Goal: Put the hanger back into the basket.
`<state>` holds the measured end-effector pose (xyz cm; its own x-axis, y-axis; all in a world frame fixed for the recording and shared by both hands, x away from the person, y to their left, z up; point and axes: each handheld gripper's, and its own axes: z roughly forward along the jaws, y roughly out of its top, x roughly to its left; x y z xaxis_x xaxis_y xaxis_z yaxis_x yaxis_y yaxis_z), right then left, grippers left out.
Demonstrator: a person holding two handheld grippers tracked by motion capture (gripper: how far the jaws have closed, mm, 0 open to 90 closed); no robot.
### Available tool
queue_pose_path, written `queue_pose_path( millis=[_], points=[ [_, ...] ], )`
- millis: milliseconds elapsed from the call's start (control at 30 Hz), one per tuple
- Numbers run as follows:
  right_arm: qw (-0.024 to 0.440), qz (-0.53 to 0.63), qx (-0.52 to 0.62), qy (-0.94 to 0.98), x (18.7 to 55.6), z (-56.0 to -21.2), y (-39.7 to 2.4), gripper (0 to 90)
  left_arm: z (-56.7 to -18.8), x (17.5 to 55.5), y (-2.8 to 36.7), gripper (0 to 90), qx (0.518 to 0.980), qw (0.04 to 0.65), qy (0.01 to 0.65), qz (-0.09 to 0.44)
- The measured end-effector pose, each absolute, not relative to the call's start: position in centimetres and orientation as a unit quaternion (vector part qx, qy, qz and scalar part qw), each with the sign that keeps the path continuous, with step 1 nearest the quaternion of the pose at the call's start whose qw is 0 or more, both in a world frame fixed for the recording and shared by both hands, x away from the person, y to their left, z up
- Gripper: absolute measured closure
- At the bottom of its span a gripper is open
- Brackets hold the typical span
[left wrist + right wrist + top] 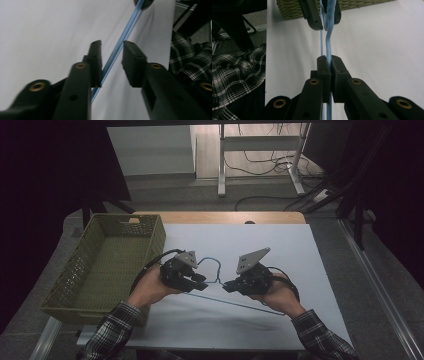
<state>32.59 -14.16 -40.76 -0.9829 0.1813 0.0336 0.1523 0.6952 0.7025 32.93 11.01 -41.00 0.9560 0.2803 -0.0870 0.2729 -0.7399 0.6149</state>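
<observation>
**Blue cable: thin, limp, light**

Blue cable (pixel 209 270) hangs slack between both grippers over the white table (pixel 300 255), right of the green basket (pixel 107 262). The left gripper (pixel 112 45) has its jaws apart, the strand running loose between them. The right gripper (pixel 329 61) pinches it shut. It will likely slip and sag; grip close beside the held point.

Dim high view, dark at both sides; the white rectangular table sheet (pixel 280 250) is brightest, with soft shadows and blurred near jaws.
</observation>
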Motion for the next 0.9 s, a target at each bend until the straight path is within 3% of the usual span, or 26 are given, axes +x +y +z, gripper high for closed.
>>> queue_pose_path(
  millis=[167, 367, 400, 467, 500, 600, 733, 900],
  points=[
    [0.044, 0.364, 0.088, 0.926, 32.8, -40.8, -14.5, 86.3, -41.0, 32.6, 10.0, 86.3, 0.940, 0.318, 0.124, -0.007],
    [0.061, 0.363, 0.094, 0.925, 33.0, -40.8, -15.1, 80.5, -40.5, 32.2, 9.5, 87.4, 0.937, 0.318, 0.143, 0.000],
    [0.073, 0.368, 0.105, 0.921, 32.9, -40.7, -15.2, 67.9, -40.3, 32.0, 9.5, 87.5, 0.934, 0.323, 0.155, 0.005],
    [0.072, 0.369, 0.110, 0.920, 32.8, -40.6, -15.3, 62.9, -40.2, 31.9, 9.5, 87.4, 0.932, 0.325, 0.162, 0.003],
    [0.081, 0.370, 0.125, 0.917, 32.6, -40.3, -15.5, 50.2, -40.0, 31.8, 9.8, 87.5, 0.929, 0.327, 0.171, 0.005],
    [0.098, 0.376, 0.149, 0.909, 32.3, -39.9, -15.8, 34.8, -39.9, 31.7, 10.5, 87.5, 0.920, 0.341, 0.192, 0.006],
    [0.107, 0.389, 0.184, 0.896, 31.9, -39.5, -16.5, 19.2, -39.8, 31.7, 11.7, 87.5, 0.905, 0.362, 0.222, 0.004],
    [0.111, 0.395, 0.220, 0.885, 31.3, -39.5, -17.6, 12.4, -39.5, 31.8, 13.1, 87.4, 0.887, 0.384, 0.256, 0.007]
  ],
)
